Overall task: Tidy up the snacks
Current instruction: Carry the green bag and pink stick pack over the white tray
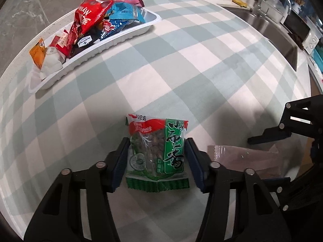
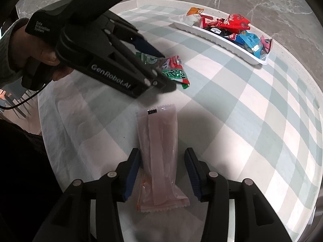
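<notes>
A green and red snack packet (image 1: 156,153) lies flat on the checked cloth between the fingers of my left gripper (image 1: 157,143), which is open around it; the pads sit right at the packet's two sides. It also shows in the right wrist view (image 2: 171,70). A pale pink snack packet (image 2: 161,155) lies between the fingers of my right gripper (image 2: 162,153), open with gaps on both sides. The pink packet shows in the left wrist view (image 1: 242,157). A white tray (image 1: 113,40), seen also in the right wrist view (image 2: 222,42), holds several snack packets at the far edge.
The checked tablecloth (image 1: 181,64) covers a round white table. A sink (image 1: 272,30) with a tap and a microwave (image 1: 302,30) stand at the far right. My left gripper body (image 2: 97,56) and the hand holding it cross the right wrist view.
</notes>
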A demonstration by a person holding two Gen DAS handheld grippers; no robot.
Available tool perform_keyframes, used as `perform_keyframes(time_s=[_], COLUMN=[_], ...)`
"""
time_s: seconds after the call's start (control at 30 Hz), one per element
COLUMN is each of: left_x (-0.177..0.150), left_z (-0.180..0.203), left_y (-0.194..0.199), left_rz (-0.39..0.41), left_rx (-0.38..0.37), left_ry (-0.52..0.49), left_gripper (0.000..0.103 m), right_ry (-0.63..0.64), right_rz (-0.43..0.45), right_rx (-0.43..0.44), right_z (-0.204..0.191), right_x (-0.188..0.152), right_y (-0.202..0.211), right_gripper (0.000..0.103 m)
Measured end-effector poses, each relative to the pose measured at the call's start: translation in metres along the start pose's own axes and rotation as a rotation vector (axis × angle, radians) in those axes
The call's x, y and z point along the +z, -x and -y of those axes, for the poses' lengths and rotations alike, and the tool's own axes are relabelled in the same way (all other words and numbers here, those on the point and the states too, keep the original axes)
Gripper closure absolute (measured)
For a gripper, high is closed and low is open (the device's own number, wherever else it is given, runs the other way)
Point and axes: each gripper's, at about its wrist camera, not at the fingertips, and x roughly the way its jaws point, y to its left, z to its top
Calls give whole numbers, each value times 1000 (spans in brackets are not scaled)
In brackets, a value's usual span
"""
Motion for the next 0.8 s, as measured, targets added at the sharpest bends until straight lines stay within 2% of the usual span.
perform_keyframes(time_s=[0.07,0.13,0.2,0.4,0.8], left_x=[0,1,1,-1,0], left_z=[-1,-4,-10,-27,-50], left_y=[1,3,4,14,37], left_rz=[15,25,32,69,132], left_rx=[-15,-43,-64,-99,-131], left_ry=[4,27,66,156,259], left_gripper=[59,68,69,69,69], right_ry=[-23,-45,-69,-146,-293], right_rz=[8,9,16,53,135], right_rx=[19,39,56,104,148], right_z=[4,8,12,20,52], right_x=[1,2,1,-1,9], right_y=[1,1,2,11,27], right_gripper=[67,70,72,73,73])
